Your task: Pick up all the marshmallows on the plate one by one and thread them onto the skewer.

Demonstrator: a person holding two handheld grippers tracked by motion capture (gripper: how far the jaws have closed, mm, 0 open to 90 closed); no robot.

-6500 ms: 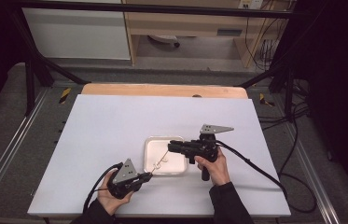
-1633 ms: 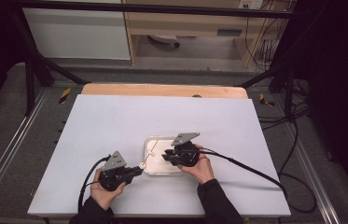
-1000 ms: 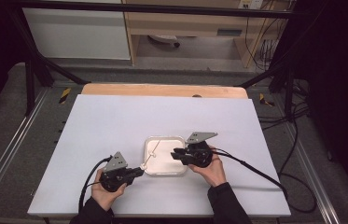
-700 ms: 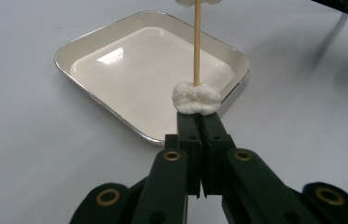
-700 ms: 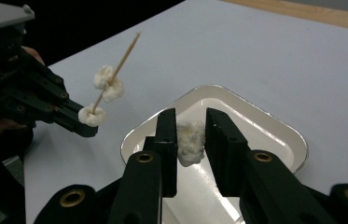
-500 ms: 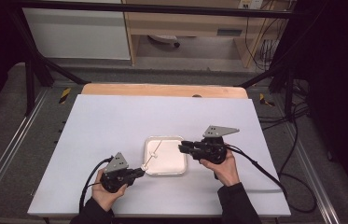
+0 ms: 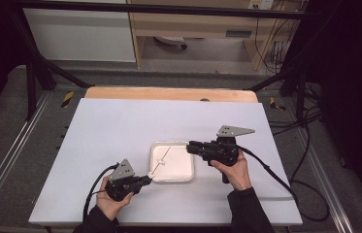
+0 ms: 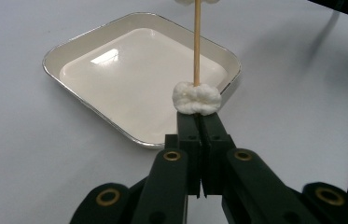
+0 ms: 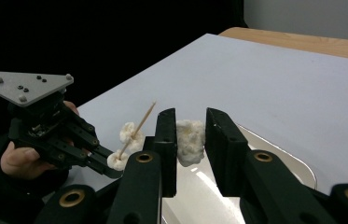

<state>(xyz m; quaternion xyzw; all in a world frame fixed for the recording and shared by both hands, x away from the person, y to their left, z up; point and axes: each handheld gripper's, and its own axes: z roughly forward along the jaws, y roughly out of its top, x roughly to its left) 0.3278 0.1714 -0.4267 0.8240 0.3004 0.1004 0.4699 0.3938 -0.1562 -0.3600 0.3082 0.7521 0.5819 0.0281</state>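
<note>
My left gripper (image 7: 145, 178) sits at the near left corner of a white metal tray (image 7: 187, 175). It is shut on a thin wooden skewer (image 8: 197, 42) that slants out over the tray. One white marshmallow (image 8: 196, 99) is threaded on the skewer just past the jaw tips, and a second marshmallow (image 9: 128, 132) sits further up the stick. My right gripper (image 7: 189, 146) hovers at the tray's right edge, pointing left. A third marshmallow (image 9: 189, 140) is pinched between its jaws, which stand a marshmallow's width apart.
The tray rests on a white tabletop (image 7: 120, 126) with a wooden strip (image 7: 169, 93) along the far edge. Black cables (image 7: 275, 172) trail from both grippers toward the near side. Dark frame posts (image 7: 33, 77) stand beyond the table's corners.
My right gripper drew back to the right, from over the tray's middle to its right edge. The left gripper and skewer stayed about where they were.
</note>
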